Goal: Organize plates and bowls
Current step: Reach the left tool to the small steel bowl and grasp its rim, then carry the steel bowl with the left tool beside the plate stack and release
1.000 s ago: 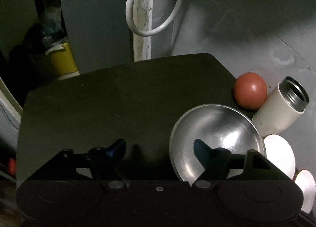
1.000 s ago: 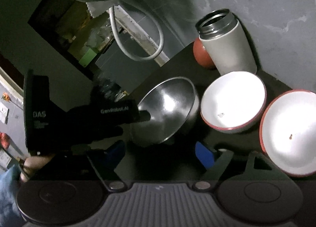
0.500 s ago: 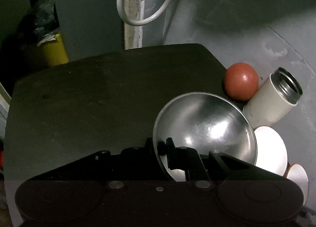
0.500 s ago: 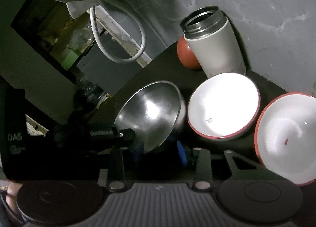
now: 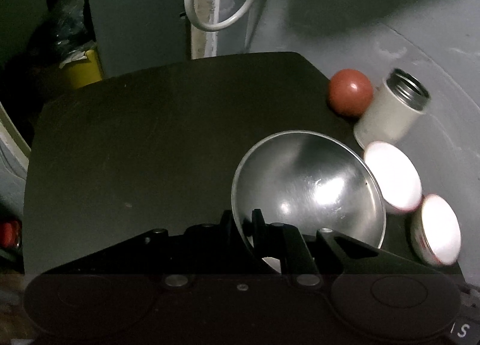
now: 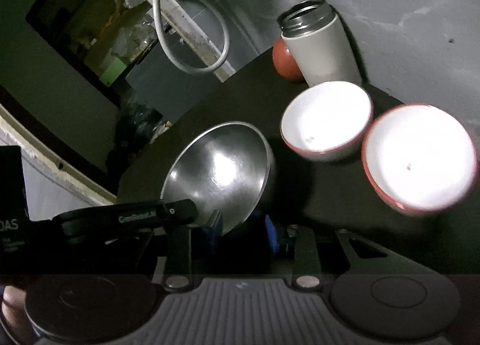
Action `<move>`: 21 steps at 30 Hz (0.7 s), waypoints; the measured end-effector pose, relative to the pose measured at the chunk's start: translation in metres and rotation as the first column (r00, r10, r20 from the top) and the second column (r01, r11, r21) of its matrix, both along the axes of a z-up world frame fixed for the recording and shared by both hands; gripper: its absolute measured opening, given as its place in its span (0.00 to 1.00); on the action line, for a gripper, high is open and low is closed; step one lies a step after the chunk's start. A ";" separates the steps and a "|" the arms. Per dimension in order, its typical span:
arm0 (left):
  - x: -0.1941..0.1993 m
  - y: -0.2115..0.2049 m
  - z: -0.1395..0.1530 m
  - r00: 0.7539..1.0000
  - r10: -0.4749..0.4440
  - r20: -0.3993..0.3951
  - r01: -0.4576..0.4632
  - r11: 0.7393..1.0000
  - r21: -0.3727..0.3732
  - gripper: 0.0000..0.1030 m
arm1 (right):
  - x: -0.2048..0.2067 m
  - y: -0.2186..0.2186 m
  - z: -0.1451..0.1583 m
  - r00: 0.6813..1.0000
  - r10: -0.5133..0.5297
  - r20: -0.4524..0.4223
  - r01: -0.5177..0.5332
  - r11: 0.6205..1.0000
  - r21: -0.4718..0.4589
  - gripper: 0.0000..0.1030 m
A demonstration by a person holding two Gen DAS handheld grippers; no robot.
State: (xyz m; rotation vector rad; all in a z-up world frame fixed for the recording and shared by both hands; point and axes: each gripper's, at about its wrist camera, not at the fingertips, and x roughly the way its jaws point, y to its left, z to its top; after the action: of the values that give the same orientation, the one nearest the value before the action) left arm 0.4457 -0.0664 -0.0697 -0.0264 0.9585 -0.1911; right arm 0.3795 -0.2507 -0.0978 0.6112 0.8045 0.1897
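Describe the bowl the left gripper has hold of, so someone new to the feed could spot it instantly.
Start at the dark table and look toward its right side, where a white flask stands. In front of it are three bowls; the one the left gripper clamps by the rim is the steel bowl. It alone is bare shiny metal; its neighbours are white inside with red rims.

One steel bowl (image 6: 222,165), two white bowls (image 6: 327,120) (image 6: 420,162), one flask (image 6: 318,45), one ball (image 5: 349,91).

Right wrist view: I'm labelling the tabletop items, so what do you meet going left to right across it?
Steel bowl → red ball → flask → near white bowl → far-right white bowl.
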 end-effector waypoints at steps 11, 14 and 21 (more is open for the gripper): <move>-0.087 -0.008 0.012 0.992 -0.122 -0.013 0.120 0.989 -0.089 0.13 | -0.102 -0.020 0.026 1.000 0.031 0.002 -0.031 0.996 -0.080 0.32; -0.112 -0.014 0.011 0.986 -0.165 -0.027 0.161 0.980 -0.118 0.14 | -0.133 -0.025 0.031 0.999 0.033 -0.017 -0.035 0.994 -0.105 0.32; -0.157 -0.021 0.010 0.968 -0.245 -0.058 0.235 0.963 -0.134 0.15 | -0.175 -0.031 0.039 0.997 0.028 -0.071 -0.037 0.992 -0.124 0.32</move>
State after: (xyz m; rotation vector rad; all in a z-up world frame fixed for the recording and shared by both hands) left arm 0.2889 -0.0874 -0.0595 -0.0337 1.0215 -0.4779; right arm 0.2043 -0.2812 -0.0590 0.4884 0.8865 0.1471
